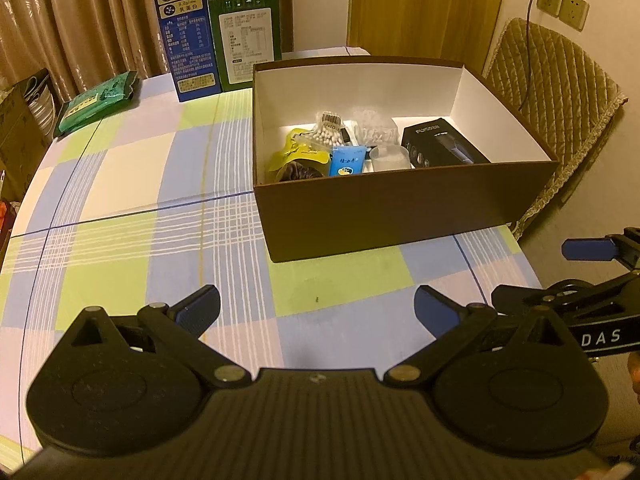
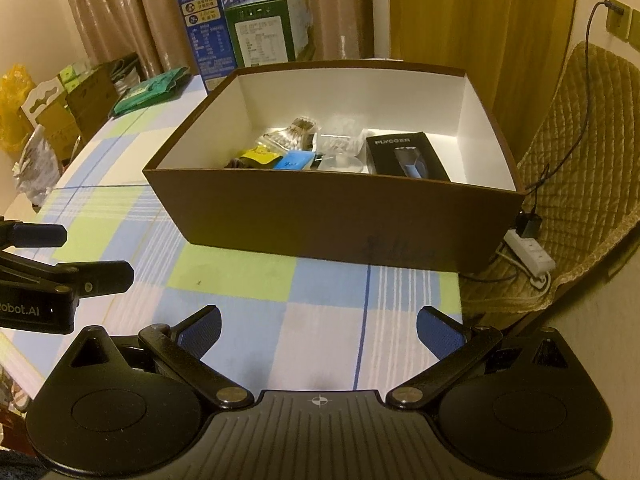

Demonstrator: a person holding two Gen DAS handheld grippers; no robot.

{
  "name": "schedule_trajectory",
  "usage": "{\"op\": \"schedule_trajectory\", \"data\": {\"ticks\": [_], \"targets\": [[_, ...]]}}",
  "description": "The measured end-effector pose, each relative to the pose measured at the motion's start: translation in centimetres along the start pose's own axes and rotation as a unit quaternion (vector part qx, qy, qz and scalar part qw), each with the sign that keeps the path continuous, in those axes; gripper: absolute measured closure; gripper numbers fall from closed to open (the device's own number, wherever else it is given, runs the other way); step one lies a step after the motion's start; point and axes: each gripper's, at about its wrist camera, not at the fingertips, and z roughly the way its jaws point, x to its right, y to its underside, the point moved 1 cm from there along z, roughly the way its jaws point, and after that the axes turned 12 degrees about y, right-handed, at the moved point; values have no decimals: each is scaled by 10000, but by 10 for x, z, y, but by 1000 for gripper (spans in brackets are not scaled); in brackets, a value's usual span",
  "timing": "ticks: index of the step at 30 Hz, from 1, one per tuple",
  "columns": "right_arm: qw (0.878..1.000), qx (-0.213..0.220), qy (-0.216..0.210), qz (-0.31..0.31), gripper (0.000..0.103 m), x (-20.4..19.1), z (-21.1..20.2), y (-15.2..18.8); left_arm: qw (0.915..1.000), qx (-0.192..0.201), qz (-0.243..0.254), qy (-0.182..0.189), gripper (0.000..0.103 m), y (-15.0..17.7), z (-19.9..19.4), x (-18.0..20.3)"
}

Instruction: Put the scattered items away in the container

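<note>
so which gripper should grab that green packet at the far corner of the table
Left, probably. The green packet lies far left on the table, on the left gripper side; the brown box stands between it and the right gripper. Both are open and empty.

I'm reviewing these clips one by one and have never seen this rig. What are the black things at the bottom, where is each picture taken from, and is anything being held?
There is no robot arm: a person holds a two-finger gripper in each hand, and each gripper carries a fisheye camera looking along its fingers. One picture comes from the left gripper, the other from the right gripper. Each also appears at the edge of the other's view. Both stand open and hold nothing.

On the checked tablecloth stands a brown box, white inside. It already contains small items, among them a black carton, a bag of cotton swabs and a blue packet. Behind it stand two tall cartons, one blue and one green, with a green packet nearby.
</note>
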Motion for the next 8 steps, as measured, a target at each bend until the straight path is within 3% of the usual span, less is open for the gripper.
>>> {"op": "schedule_trajectory", "data": {"ticks": [8], "targets": [[10000,-6,-22,-22,2,-2,1,0,10000,51,-44,-24,1,0,-1,-2]]}}
